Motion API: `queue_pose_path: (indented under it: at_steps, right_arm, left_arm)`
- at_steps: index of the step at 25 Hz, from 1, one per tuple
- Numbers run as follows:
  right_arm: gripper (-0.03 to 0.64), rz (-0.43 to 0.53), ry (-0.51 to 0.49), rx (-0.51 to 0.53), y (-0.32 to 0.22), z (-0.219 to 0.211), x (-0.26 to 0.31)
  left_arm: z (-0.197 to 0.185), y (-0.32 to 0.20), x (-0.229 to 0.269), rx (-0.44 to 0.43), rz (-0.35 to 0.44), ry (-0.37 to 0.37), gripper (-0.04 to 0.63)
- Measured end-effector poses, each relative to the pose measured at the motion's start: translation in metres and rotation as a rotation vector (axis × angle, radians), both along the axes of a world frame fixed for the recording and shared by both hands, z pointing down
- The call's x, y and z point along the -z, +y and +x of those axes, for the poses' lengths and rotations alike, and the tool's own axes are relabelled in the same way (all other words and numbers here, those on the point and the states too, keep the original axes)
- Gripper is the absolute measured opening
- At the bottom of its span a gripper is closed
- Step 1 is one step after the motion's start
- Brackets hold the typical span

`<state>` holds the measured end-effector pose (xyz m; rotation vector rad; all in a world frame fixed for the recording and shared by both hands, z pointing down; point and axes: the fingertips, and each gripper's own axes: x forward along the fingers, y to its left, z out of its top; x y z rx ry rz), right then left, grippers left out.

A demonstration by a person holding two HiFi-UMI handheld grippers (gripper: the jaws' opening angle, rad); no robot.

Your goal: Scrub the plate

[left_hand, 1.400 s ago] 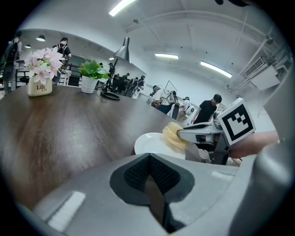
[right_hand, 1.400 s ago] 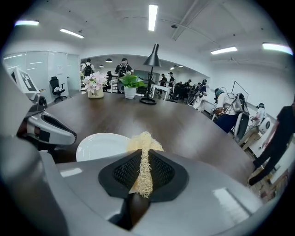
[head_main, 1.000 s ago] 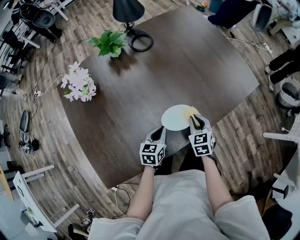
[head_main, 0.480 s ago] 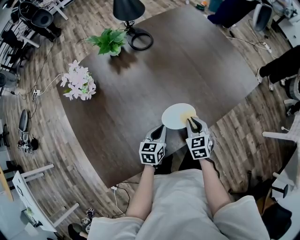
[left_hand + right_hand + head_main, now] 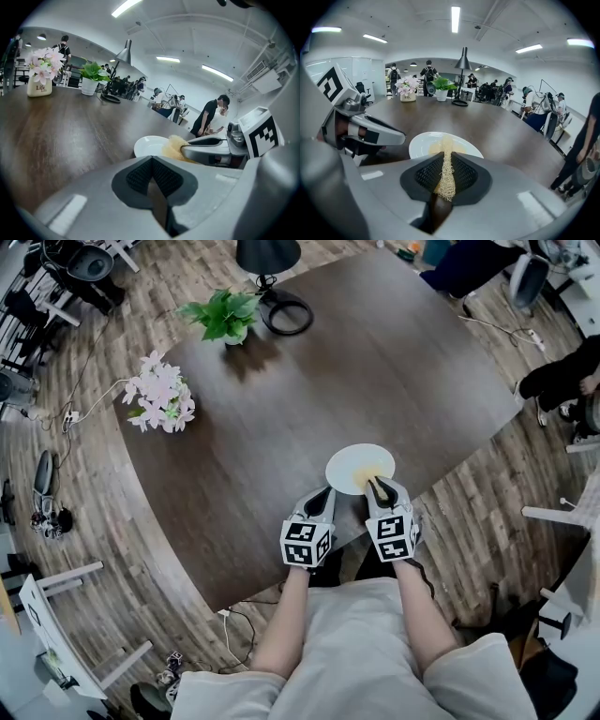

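Between the jaws of the right gripper (image 5: pixel 445 174) a yellow scrubber (image 5: pixel 446 185) is clamped, its far end on the plate (image 5: pixel 421 143) just ahead. Left gripper (image 5: pixel 152 177), jaws together and empty, sits just left of it.

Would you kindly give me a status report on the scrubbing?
Right hand-held gripper shut on fibre scrubber, on plate. Left hand-held gripper shut, empty. Nothing obstructing.
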<state>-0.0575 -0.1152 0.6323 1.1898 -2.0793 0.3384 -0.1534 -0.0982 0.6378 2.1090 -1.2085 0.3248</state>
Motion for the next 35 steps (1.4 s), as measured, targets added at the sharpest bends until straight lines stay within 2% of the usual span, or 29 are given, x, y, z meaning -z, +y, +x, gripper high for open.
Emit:
queue_pose_path:
  at_steps: [7, 14, 19, 23, 26, 30, 35]
  right_arm:
    - [0.063, -0.018, -0.021, 0.03, 0.002, -0.02, 0.0]
    - [0.063, -0.004, -0.13, 0.023, -0.001, -0.043, 0.013]
    - [0.062, 0.023, -0.154, -0.052, -0.003, -0.016, 0.022]
    - [0.061, 0.018, -0.161, -0.095, 0.007, 0.015, 0.028]
    - [0.061, 0.025, -0.184, -0.125, 0.015, 0.038, 0.035]
    - [0.061, 0.031, -0.21, -0.098, 0.036, 0.061, 0.05]
    - [0.061, 0.036, -0.259, -0.048, 0.06, 0.086, 0.067]
  left_arm:
    - [0.002, 0.001, 0.002, -0.011, 0.004, 0.008, 0.0]
    - [-0.003, 0.0, -0.001, -0.01, 0.012, 0.001, 0.0]
    - [-0.006, -0.002, -0.004, 0.003, 0.012, -0.014, 0.0]
    - [-0.015, -0.004, -0.005, 0.083, 0.009, 0.005, 0.0]
    - [-0.015, -0.005, -0.005, 0.102, 0.012, 0.004, 0.0]
    - [-0.015, 0.006, 0.0, 0.146, -0.012, -0.064, 0.0]
    - [0.018, 0.036, 0.056, 0.197, 0.045, -0.167, 0.0]
